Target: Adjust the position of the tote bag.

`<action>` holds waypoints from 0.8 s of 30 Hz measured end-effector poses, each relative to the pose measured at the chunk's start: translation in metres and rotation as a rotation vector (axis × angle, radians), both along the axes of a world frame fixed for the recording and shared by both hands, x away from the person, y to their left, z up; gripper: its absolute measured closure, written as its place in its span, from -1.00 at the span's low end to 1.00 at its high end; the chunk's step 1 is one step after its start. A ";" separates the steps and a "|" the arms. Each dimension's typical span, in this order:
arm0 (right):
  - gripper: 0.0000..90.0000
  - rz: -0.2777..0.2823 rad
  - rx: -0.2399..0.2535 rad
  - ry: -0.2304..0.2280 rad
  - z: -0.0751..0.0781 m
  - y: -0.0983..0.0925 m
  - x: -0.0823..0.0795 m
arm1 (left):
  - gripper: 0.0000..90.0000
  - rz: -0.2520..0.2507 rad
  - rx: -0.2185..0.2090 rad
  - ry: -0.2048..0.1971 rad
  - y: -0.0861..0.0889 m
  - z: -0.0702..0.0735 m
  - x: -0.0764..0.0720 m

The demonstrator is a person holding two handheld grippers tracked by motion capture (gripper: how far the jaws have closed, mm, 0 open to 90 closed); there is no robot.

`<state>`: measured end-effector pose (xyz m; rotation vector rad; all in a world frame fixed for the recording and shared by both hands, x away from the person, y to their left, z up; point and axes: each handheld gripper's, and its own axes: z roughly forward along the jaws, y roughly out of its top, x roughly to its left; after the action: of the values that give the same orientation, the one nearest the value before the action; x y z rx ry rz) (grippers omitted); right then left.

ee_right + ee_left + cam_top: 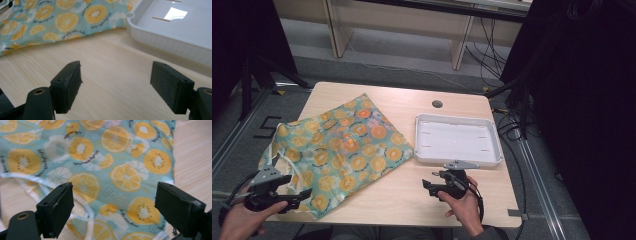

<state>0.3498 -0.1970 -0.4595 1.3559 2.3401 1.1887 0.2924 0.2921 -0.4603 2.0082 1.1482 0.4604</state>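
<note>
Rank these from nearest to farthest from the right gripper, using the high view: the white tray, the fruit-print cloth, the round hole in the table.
1. White tray: just beyond the right gripper, slightly right.
2. Fruit-print cloth: to its left.
3. Round hole: by the table's far edge.

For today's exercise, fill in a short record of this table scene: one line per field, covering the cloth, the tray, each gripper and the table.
cloth: teal fabric with orange-slice print, spread flat on the table's left half, white strap at its near edge
tray: white, shallow, empty, right of the cloth, apart from it
left gripper: open, over the cloth's near edge
right gripper: open, over bare wood in front of the tray
table: light wood
</note>
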 end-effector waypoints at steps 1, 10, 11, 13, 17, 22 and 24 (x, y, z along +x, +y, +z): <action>-0.43 0.000 0.000 0.000 0.000 0.000 0.000 | -0.67 0.000 0.000 0.000 0.000 0.000 0.000; -0.46 0.050 -0.039 0.028 -0.002 0.017 0.002 | -0.67 -0.126 0.100 0.072 -0.036 -0.006 -0.006; -0.46 0.054 -0.041 0.028 -0.003 0.018 0.002 | -0.67 -0.126 0.100 0.084 -0.042 -0.008 -0.007; -0.46 0.062 -0.024 0.008 -0.005 0.022 0.002 | -0.66 -0.152 0.137 0.090 -0.053 -0.011 -0.009; -0.46 0.077 -0.058 0.015 -0.004 0.024 0.002 | -0.66 -0.183 0.184 0.084 -0.070 -0.017 -0.004; -0.46 0.096 -0.054 -0.012 -0.006 0.028 0.002 | -0.65 -0.206 0.235 0.066 -0.092 -0.024 0.009; -0.46 0.100 -0.056 -0.013 -0.006 0.028 0.002 | -0.62 -0.229 0.285 0.033 -0.097 -0.026 0.016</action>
<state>0.3516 -0.1690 -0.4658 1.2223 2.4388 1.1462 0.3086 0.1950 -0.4866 2.3685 0.8961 0.4968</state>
